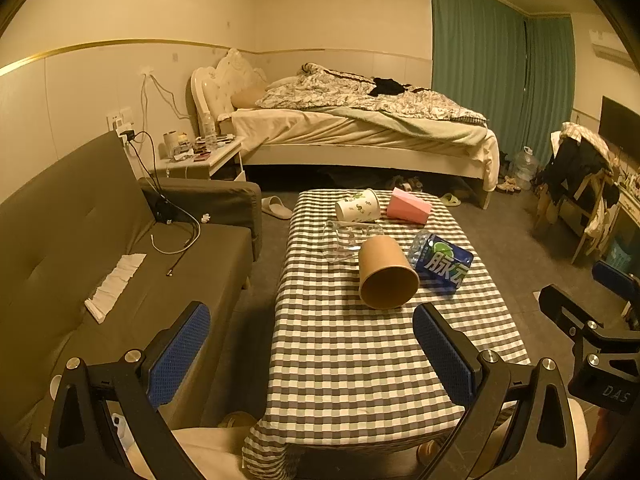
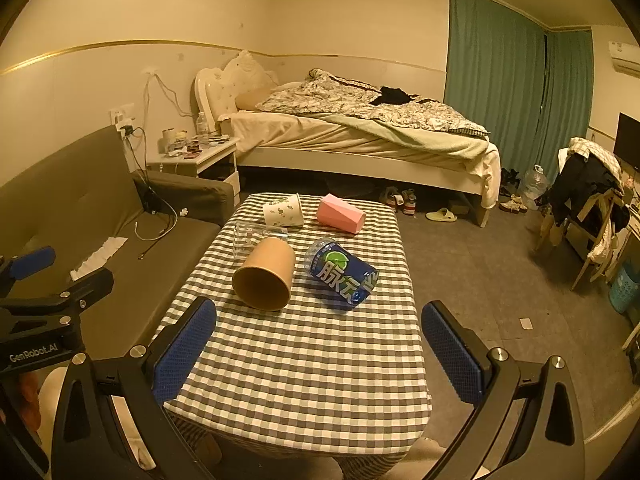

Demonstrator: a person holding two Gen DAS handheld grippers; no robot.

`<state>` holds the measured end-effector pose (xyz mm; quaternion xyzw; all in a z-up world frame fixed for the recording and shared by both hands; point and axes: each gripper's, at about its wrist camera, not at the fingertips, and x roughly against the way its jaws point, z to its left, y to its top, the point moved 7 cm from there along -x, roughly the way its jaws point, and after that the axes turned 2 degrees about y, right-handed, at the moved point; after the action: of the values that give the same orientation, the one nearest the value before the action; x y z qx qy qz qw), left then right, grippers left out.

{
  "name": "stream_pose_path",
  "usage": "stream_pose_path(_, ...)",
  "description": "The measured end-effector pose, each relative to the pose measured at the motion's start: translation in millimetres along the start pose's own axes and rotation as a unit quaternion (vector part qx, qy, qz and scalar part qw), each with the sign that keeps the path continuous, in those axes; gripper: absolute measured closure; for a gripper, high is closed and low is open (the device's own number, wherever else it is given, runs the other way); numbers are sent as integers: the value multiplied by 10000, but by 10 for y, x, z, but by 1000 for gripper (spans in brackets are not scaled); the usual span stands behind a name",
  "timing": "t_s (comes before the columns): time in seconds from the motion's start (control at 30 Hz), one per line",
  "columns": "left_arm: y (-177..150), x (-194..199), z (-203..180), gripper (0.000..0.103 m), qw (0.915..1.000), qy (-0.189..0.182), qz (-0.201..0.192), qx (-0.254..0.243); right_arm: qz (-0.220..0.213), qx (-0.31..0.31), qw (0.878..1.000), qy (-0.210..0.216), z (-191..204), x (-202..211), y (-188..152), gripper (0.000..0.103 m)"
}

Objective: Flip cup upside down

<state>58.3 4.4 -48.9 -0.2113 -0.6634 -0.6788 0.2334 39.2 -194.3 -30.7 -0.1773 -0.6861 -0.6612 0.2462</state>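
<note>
**Brown cup on its side, both grippers spread wide**

The brown paper cup (image 1: 387, 272) lies tipped over on the checked table (image 1: 360, 360), mouth facing the cameras, ahead of the fingers. A clear cup (image 1: 344, 240) behind it is hard to make out. The left gripper (image 1: 312, 354) and right gripper (image 2: 318, 354) hold nothing. Each view catches the other gripper at its edge.

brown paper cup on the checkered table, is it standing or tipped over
Tipped over. The brown paper cup lies on its side on the checkered table, its open round mouth facing the cameras and its base pointing toward the bed.
</note>
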Motion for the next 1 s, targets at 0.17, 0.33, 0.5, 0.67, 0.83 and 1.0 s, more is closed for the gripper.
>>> stream_pose_path(0.17, -29, -17, -28, 0, 10000, 35, 21, -60, 11, -1, 10000, 63, -5, -20, -9, 0)
stream_pose_path(0.33, -36, -20, -30, 0, 10000, 46, 32, -61, 28, -32, 9999, 99, -21, -50, -20, 0)
stream_pose_path(0.5, -47, -29, -36, 0, 10000, 51, 35, -54, 38, -49, 9999, 111, -40, -69, -25, 0)
stream_pose_path(0.67, -54, -49, -59, 0, 9999, 54, 63, -70, 31, -59, 9999, 117, -47, -81, -20, 0)
stream_pose_path(0.83, -56, -61, -83, 0, 9999, 50, 84, -68, 45, -83, 9999, 121, -65, -90, -24, 0)
stream_pose_path(1.0, -55, -60, -77, 0, 9999, 45, 85, -46, 66, -100, 9998, 132, -78, -114, -17, 0)
